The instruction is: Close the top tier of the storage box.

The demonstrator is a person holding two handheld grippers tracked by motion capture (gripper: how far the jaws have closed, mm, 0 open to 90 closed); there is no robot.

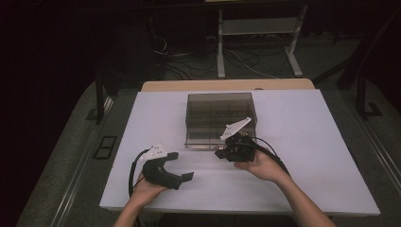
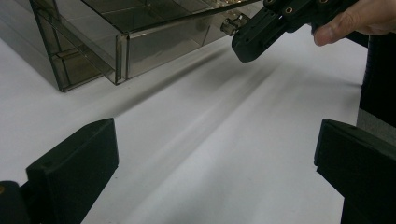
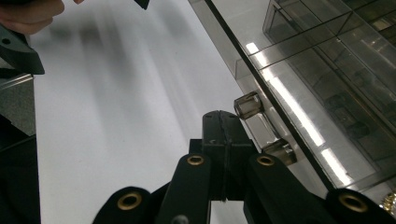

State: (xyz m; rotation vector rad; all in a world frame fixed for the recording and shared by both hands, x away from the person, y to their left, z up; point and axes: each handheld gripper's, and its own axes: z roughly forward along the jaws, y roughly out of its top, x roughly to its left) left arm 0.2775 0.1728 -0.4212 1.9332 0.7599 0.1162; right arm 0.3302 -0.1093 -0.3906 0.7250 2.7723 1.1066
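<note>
Right gripper at the drawer handle of a smoked plastic box; left gripper idle.

In the high view, lower left of centre, the left gripper (image 1: 182, 166) rests in a hand on the white counter (image 1: 307, 156), jaws spread wide and empty. At centre frame stands the box (image 1: 220, 106), its drawer (image 1: 201, 141) slightly pulled out toward the person. Just right of it the right gripper (image 1: 221, 153) has its jaws pressed together beside the clear handle (image 3: 259, 126), seemingly not around it. A pull from here could slip off the handle, or drag the light, unbraced box across the counter.
</note>
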